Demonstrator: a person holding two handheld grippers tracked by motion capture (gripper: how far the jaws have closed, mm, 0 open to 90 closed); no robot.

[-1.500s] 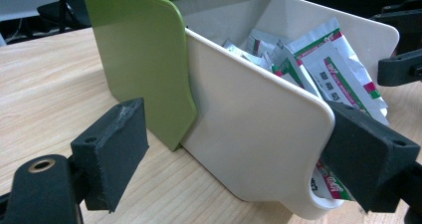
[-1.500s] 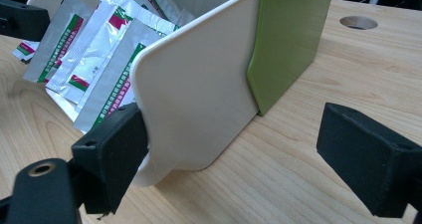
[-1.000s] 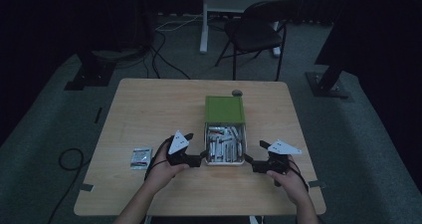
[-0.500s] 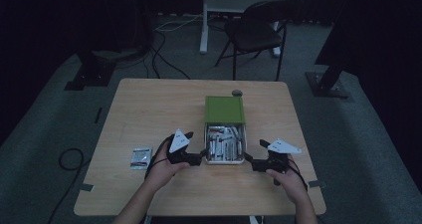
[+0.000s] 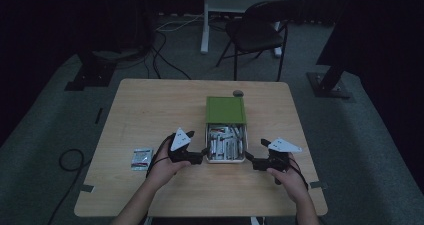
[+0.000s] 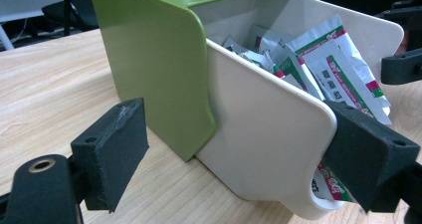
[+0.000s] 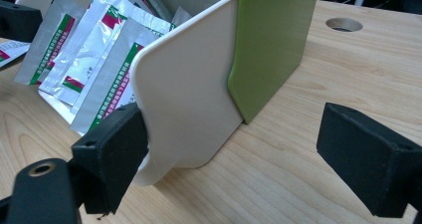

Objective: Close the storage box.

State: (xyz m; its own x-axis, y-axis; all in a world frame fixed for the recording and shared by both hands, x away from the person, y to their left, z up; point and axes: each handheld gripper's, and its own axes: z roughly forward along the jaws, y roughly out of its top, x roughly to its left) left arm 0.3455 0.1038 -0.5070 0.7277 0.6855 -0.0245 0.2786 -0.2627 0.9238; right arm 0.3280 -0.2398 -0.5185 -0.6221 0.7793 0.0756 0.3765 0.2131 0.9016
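Now the left gripper (image 5: 204, 154) and right gripper (image 5: 248, 157) both stand spread, flanking the near corners of a white drawer (image 5: 226, 159) full of foil sachets (image 6: 334, 64). Its rear slides under a green cover (image 5: 225, 109), mid-table (image 5: 150, 110).

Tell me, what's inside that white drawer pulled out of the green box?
The white drawer holds a heap of silver sachets with red and green print. The lower sachets and the drawer's floor are covered.
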